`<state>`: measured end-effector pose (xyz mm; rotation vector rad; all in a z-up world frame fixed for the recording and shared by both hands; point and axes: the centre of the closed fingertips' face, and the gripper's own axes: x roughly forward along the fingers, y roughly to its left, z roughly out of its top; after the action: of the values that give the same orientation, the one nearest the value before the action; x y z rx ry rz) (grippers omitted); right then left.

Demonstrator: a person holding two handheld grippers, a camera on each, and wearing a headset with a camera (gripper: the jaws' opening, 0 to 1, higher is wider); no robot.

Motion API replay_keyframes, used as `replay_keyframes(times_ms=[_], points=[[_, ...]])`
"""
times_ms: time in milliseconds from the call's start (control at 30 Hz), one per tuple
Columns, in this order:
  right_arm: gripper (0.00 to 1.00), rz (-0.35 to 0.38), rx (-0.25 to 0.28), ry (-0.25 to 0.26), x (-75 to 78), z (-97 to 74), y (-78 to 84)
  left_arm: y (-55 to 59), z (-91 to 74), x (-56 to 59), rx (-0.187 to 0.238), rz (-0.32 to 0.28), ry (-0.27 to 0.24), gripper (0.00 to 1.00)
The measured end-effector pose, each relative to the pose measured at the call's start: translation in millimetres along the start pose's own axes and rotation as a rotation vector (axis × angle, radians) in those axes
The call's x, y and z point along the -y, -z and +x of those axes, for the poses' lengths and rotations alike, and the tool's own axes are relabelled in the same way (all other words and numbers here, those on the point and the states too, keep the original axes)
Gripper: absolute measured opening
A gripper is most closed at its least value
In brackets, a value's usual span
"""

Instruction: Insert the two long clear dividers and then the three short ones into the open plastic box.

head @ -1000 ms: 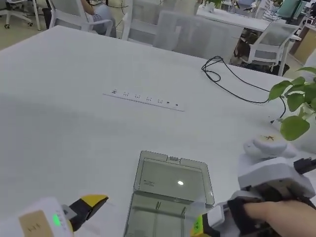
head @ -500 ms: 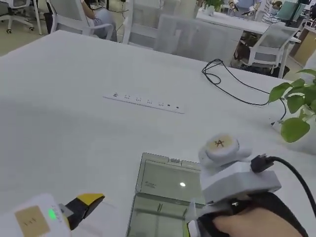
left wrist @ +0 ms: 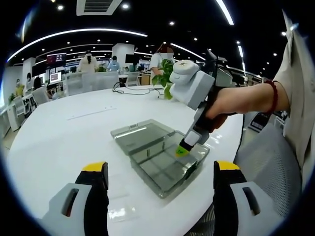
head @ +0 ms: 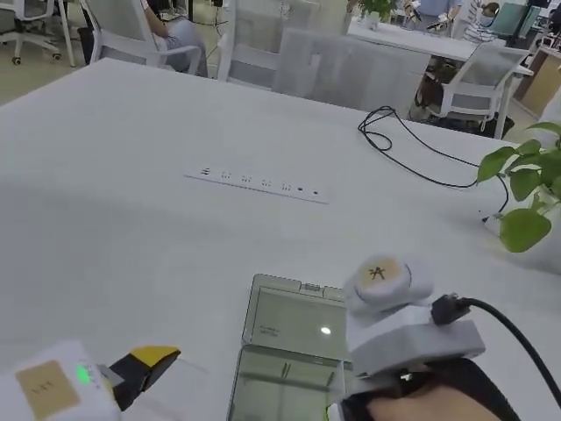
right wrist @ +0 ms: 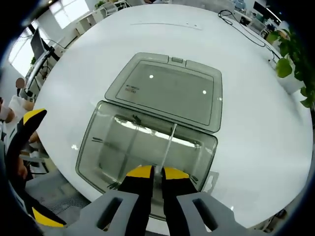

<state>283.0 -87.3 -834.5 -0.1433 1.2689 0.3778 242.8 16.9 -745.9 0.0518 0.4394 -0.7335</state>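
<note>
Bottom of the right gripper view: my right gripper (right wrist: 157, 178) pinches a divider (right wrist: 168, 145) inside the box (right wrist: 84, 156), another strip (right wrist: 147, 132) looks seated, left gripper (left wrist: 160, 169) hangs open and empty; most remain, I judge.

The open clear plastic box (head: 273, 396) sits at the near edge of the white table (head: 131, 228), with its hinged lid (head: 294, 317) laid flat behind it. Farther back lies a long white power strip (head: 257, 183), and to the rear right are a looped black cable (head: 412, 153) and a green leafy plant (head: 526, 189). The right gripper (right wrist: 152, 172) is over the box's near wall, pinched on a thin clear divider (right wrist: 168, 142) that stands on edge inside and runs toward the lid side. The left gripper (left wrist: 160, 167), jaws wide apart, is left of the box and apart from it.
</note>
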Motion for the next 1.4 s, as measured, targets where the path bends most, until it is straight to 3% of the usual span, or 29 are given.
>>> replay_keyframes(times_ms=[167,500,633,1067,1300,1400], points=[[0.10,0.015,0.038,-0.051,-3.1,0.5,-2.1,-1.9,-2.1,-4.3,0.004,-0.010,-0.008,0.90],[0.15,-0.049,0.099,-0.112,-7.4,1.7,-2.7,-5.8,-8.0,-9.1,0.002,0.002,-0.031,0.91],[0.22,-0.069,0.147,-0.148,-12.5,-2.2,-5.3,-7.4,-10.4,-8.9,0.003,0.001,-0.035,0.91],[0.44,-0.162,0.278,-0.194,-16.5,-33.7,0.1,-8.8,-20.3,-5.0,-0.002,-0.011,-0.058,0.92],[0.55,-0.203,0.400,-0.230,-13.4,-52.5,-1.3,-8.2,-24.1,-1.8,-0.014,-0.010,-0.065,0.91],[0.61,-0.212,0.445,-0.269,-16.2,-60.6,1.1,-7.0,-25.6,-1.1,-0.020,-0.007,-0.067,0.91]])
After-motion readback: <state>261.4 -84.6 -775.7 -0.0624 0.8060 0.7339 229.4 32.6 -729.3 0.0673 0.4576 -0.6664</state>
